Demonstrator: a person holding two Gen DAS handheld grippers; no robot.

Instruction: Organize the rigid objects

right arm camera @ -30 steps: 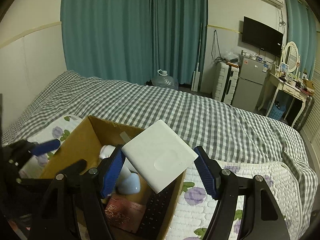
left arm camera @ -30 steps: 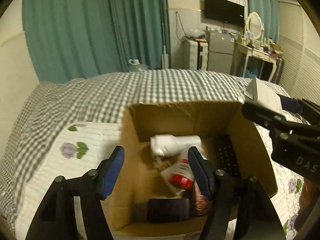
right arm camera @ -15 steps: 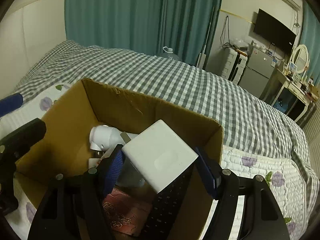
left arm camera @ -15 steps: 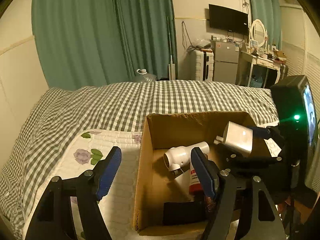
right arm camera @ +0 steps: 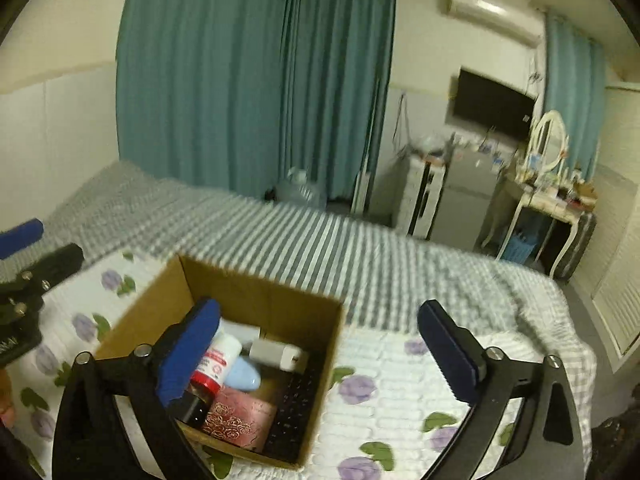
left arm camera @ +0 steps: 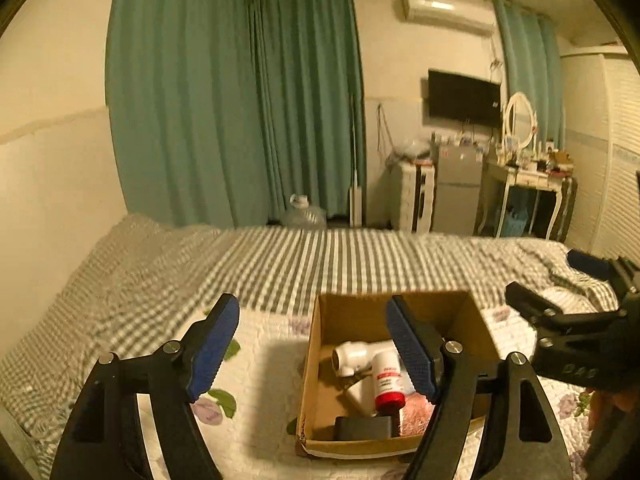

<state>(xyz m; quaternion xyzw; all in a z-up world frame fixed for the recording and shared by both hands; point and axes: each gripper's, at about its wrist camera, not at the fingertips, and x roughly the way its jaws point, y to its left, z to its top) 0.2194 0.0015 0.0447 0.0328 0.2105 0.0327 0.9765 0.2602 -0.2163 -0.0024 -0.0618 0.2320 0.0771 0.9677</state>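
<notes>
White charger (right arm camera: 276, 354) now lies in box (right arm camera: 256, 294); both jaws gape above.

The right gripper (right arm camera: 320, 354) hangs above the bed (right arm camera: 400, 276), its jaws spread wide with nothing between them. Beneath its left jaw, an open cardboard box (right arm camera: 256, 300) sits on the floral quilt (right arm camera: 400, 376), holding a red-capped bottle (right arm camera: 214, 364), a white charger (right arm camera: 276, 354), a pink rose-patterned box (right arm camera: 240, 420) and a black keyboard (right arm camera: 294, 412) along its right wall.
</notes>
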